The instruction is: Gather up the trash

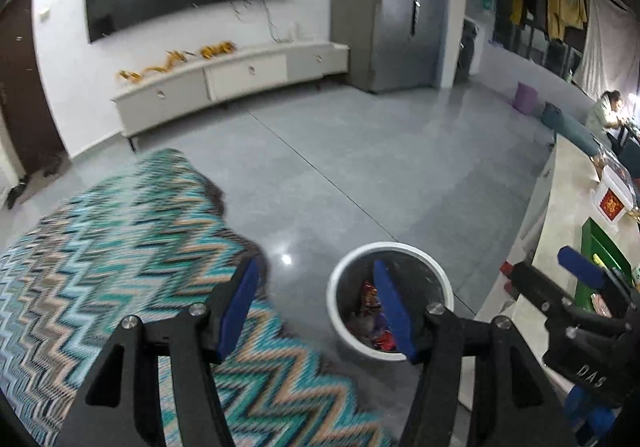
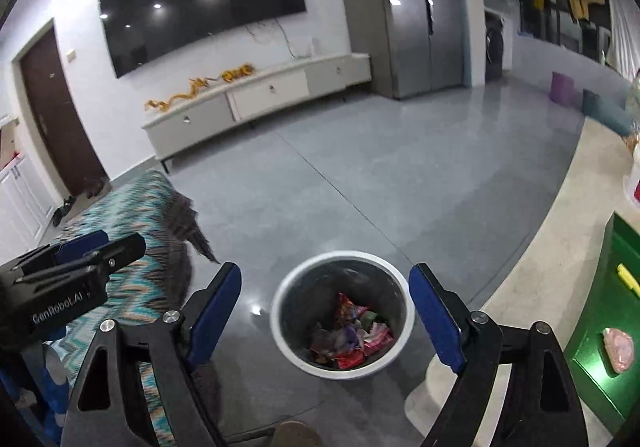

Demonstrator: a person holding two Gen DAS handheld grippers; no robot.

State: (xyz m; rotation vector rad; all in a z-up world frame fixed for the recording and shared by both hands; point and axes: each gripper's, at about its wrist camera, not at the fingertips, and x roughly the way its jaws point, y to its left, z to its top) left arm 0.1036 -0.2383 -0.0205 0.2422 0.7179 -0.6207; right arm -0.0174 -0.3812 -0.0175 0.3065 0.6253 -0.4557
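Snack wrappers (image 2: 352, 335) lie inside the white trash bin (image 2: 280, 331) on the floor. Both the left gripper (image 1: 316, 307) and right gripper (image 2: 326, 313) hold their fingers apart, empty.

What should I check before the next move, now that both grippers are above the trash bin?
1. Left gripper empty, jaws apart: ok.
2. Right gripper empty, jaws apart: ok.
3. Trash bin upright on the floor, wrappers inside: ok.
4. Bin not overfull: ok, the wrappers lie low.
5. Trash left on the green tray: not ok, a pink item lies there.
6. Trash left on the patterned rug: cannot tell, the picture is blurred.
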